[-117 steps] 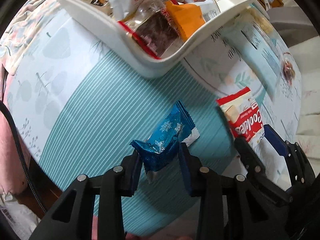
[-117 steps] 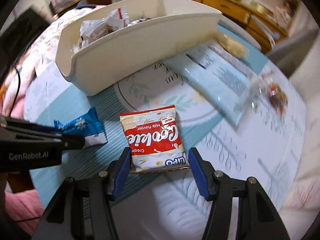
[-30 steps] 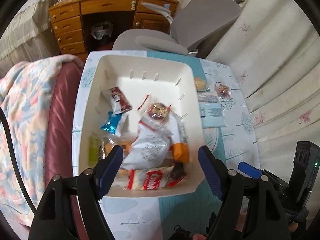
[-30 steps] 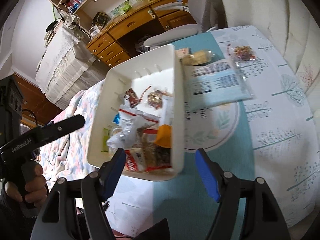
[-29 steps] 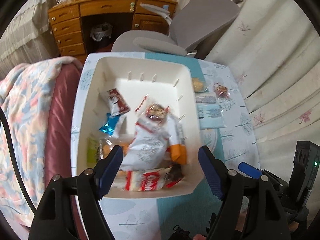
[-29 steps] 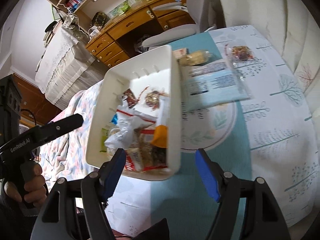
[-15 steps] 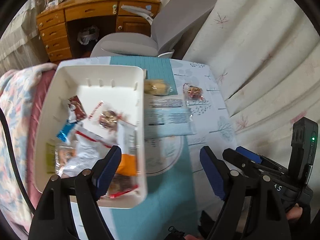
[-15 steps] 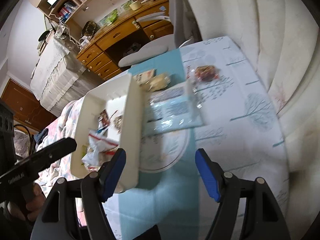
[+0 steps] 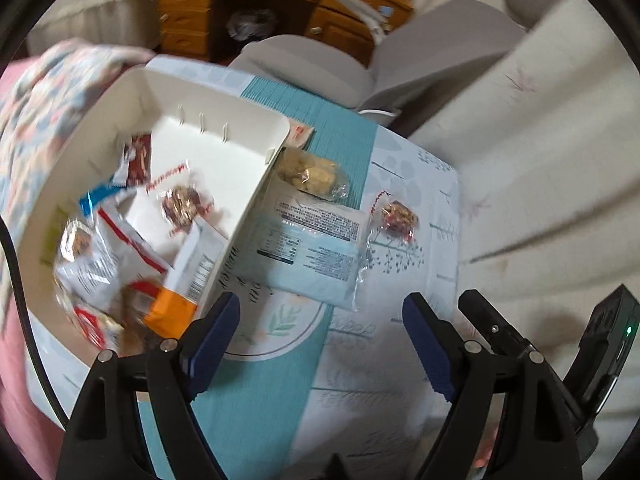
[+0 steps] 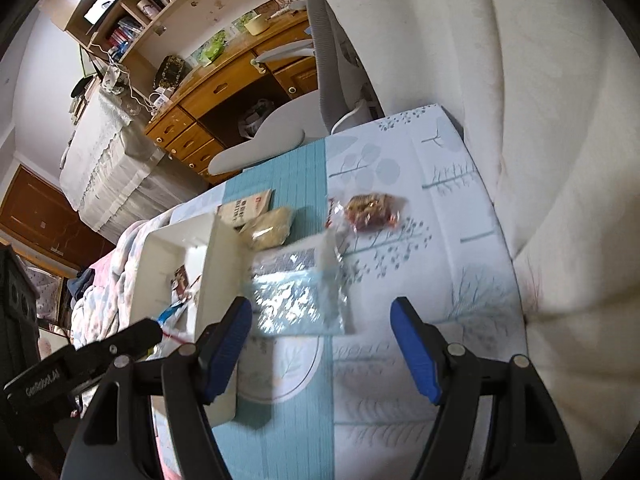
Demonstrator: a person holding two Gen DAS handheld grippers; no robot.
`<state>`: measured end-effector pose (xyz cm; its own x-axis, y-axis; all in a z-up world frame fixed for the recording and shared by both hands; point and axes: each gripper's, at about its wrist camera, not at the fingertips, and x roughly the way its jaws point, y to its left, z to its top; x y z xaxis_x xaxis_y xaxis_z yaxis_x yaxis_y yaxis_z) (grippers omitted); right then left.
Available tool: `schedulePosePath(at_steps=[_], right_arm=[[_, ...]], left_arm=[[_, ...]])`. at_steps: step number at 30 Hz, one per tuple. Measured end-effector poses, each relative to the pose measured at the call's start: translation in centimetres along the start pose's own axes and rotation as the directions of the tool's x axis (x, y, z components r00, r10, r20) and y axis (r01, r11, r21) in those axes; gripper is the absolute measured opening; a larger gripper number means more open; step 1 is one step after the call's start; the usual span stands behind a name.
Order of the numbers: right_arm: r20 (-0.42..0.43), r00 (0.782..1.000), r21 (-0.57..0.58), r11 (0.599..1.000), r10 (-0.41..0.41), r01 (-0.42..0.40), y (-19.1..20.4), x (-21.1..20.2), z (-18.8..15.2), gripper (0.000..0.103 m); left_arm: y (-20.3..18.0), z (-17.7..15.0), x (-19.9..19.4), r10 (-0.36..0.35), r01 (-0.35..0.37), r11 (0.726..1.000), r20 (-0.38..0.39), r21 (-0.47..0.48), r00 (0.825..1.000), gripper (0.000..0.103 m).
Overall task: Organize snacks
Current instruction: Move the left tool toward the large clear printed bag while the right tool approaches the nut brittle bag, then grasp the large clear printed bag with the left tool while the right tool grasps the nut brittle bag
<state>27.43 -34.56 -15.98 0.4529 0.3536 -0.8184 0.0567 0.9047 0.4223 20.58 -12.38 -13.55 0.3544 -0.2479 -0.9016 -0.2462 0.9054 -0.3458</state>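
A white bin holding several snack packets sits on the left of the table. Beside its right wall lie a pale blue flat packet, a yellowish biscuit packet and a clear red-trimmed nut packet. My left gripper hovers open above the blue packet's near edge, holding nothing. My right gripper is open and empty too, above the blue packet, with the nut packet farther off. A small white-and-red packet lies behind the bin.
The tablecloth is teal and white with tree prints. A grey office chair and a wooden desk stand beyond the table. Cream cushions border the right side, a floral blanket the left.
Both grippers have swung right, from over the bin to the loose packets beside it. The left wrist has rolled and its jaws stand slightly wider.
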Motion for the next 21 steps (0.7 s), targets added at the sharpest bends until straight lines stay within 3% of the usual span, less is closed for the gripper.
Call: schedulePosePath(at_steps=[7, 9, 15, 21], right_arm=[[-0.024, 1.0, 0.007, 1.0, 0.002, -0.002, -1.7, 3.0, 2.9, 0.073], [-0.026, 1.0, 0.012, 1.0, 0.006, -0.005, -2.2, 3.7, 3.6, 0.073], [-0.029, 0.999, -0.02, 1.0, -0.014, 0.013, -3.3, 6.1, 5.2, 0.072], [0.0, 0.999, -0.086, 0.995, -0.043, 0.042, -3.7, 8.4, 5.4, 0.072]], left_arm=[[-1.1, 0.6, 3.9, 0.001, -0.007, 0.985, -0.038, -0.172, 0.999, 0.083], [-1.3, 0.8, 4.6, 0.01, -0.018, 0.978, -0.038, -0.207, 0.999, 0.09], [-1.7, 1.5, 7.5, -0.018, 0.005, 0.938, -0.034, -0.346, 0.999, 0.096], [-0.8, 2.0, 10.7, 0.01, -0.044, 0.882, -0.076, -0.469, 0.997, 0.097]])
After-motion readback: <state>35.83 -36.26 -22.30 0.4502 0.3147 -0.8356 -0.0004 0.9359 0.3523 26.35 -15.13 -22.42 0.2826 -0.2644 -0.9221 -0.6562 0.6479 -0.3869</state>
